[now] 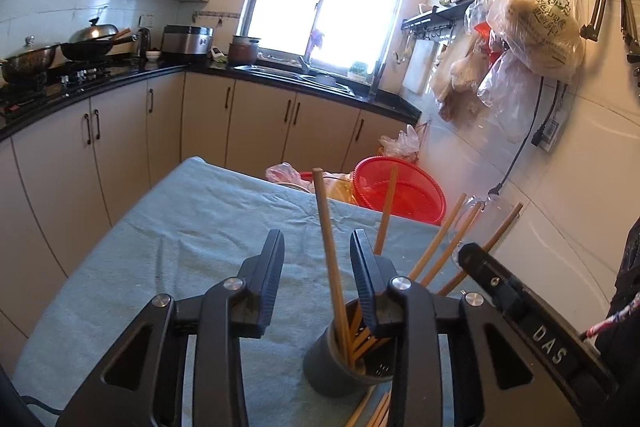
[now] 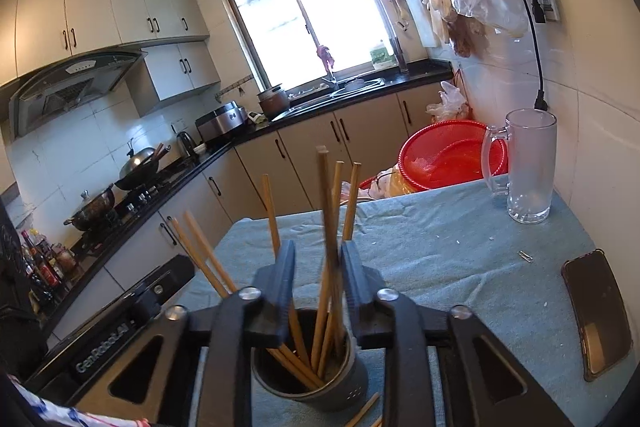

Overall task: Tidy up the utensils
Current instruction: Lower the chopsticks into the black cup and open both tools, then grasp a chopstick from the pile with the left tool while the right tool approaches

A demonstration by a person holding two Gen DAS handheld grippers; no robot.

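Note:
A dark grey utensil cup (image 1: 340, 367) (image 2: 312, 375) stands on the blue-green cloth and holds several wooden chopsticks (image 1: 332, 247) (image 2: 328, 219). My left gripper (image 1: 316, 243) is open just above the cup, with one upright chopstick between its fingers, untouched. My right gripper (image 2: 316, 255) is open above the cup; one chopstick in its gap looks blurred. A few loose chopsticks (image 1: 372, 411) (image 2: 362, 411) lie on the cloth beside the cup. The right gripper's body (image 1: 532, 311) shows at the right of the left wrist view.
A frosted glass mug (image 2: 528, 163) stands at the table's far right corner by the wall. A phone (image 2: 600, 311) lies near the right edge. A red basket (image 1: 400, 187) (image 2: 448, 155) sits beyond the table. Kitchen counters run along the left and back.

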